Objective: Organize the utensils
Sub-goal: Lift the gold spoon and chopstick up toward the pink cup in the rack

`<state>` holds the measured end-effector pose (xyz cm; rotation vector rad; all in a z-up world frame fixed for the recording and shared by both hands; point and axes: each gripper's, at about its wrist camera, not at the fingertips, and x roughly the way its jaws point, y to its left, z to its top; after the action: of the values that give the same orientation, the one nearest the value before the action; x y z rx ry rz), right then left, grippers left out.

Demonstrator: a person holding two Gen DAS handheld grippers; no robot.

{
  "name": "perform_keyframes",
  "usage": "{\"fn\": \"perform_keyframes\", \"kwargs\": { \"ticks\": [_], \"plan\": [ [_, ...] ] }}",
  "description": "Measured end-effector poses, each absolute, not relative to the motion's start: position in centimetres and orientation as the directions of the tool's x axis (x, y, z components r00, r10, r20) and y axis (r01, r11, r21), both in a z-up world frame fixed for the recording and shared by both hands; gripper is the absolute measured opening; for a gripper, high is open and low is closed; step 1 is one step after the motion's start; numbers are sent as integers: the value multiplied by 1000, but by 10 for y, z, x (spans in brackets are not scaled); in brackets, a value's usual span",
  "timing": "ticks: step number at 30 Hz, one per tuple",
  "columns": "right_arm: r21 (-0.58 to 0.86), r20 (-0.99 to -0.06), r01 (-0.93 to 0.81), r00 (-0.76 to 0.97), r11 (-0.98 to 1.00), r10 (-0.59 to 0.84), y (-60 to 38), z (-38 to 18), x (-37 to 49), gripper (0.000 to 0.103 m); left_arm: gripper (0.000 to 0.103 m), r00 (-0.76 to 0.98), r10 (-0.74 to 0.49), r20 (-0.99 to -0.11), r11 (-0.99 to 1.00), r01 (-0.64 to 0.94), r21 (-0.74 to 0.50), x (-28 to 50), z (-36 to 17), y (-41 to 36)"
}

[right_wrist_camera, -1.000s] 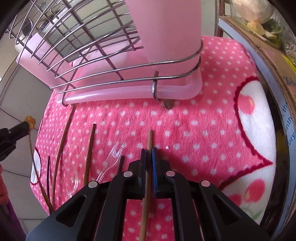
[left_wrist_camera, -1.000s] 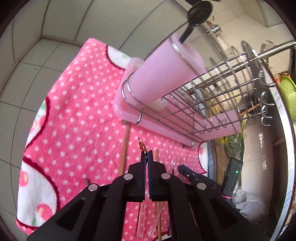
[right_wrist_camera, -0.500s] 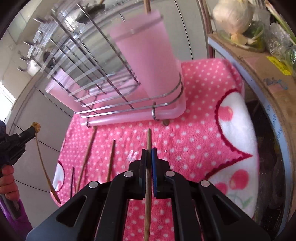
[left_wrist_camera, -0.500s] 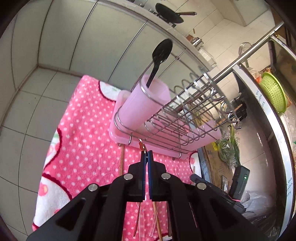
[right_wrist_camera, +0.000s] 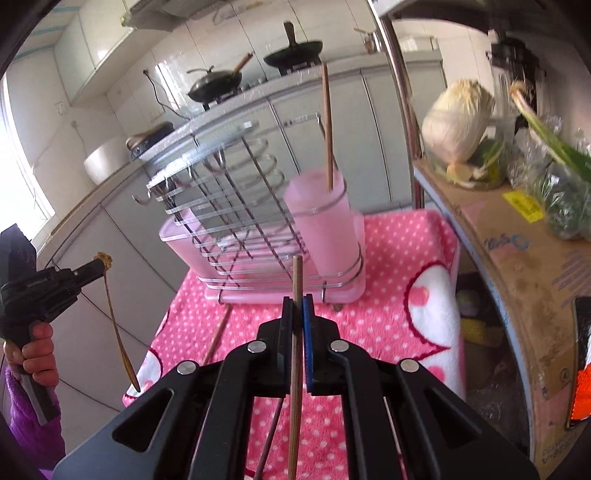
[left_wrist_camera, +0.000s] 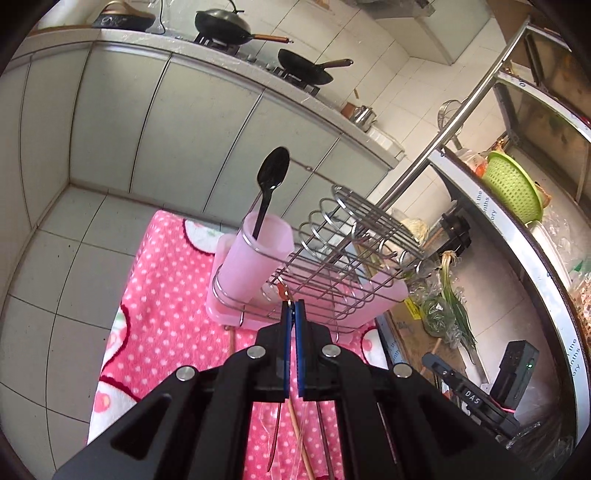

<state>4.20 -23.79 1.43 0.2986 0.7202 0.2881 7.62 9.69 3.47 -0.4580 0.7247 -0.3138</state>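
Observation:
My left gripper (left_wrist_camera: 291, 306) is shut on a thin golden spoon, of which only the ornate end (left_wrist_camera: 283, 291) shows here. The right wrist view shows the left gripper (right_wrist_camera: 94, 266) at the left edge with the golden spoon (right_wrist_camera: 114, 325) dangling from it above the floor. My right gripper (right_wrist_camera: 298, 302) is shut on a wooden chopstick (right_wrist_camera: 297, 280), raised over the pink dotted towel (right_wrist_camera: 388, 314). Ahead stands the wire rack (right_wrist_camera: 236, 206). Its pink cup (right_wrist_camera: 325, 229) holds a chopstick (right_wrist_camera: 327, 122). From the left, a pink cup (left_wrist_camera: 258, 254) holds a black spoon (left_wrist_camera: 273, 173).
Loose chopsticks (right_wrist_camera: 218, 332) and a clear plastic utensil (left_wrist_camera: 303, 439) lie on the towel. Cabinets with woks (left_wrist_camera: 221, 26) on top run behind. A steel post (right_wrist_camera: 402, 122), a cardboard box (right_wrist_camera: 517, 258), a cabbage (right_wrist_camera: 458, 118) and a green colander (left_wrist_camera: 513, 192) crowd the right. A hand (right_wrist_camera: 33, 347) grips the left tool.
Both grippers have risen from the towel with their utensils still held. The rack now sits lower and farther off in both views, and the counter and woks have come into sight.

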Motion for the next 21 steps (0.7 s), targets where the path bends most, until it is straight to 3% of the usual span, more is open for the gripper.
{"fn": "perform_keyframes", "kwargs": {
  "ticks": [21],
  "plan": [
    [224, -406, -242, 857, 944, 316, -238, 150, 56, 5, 1, 833, -376, -407, 878, 179, -444, 88, 107, 89]
  ]
}}
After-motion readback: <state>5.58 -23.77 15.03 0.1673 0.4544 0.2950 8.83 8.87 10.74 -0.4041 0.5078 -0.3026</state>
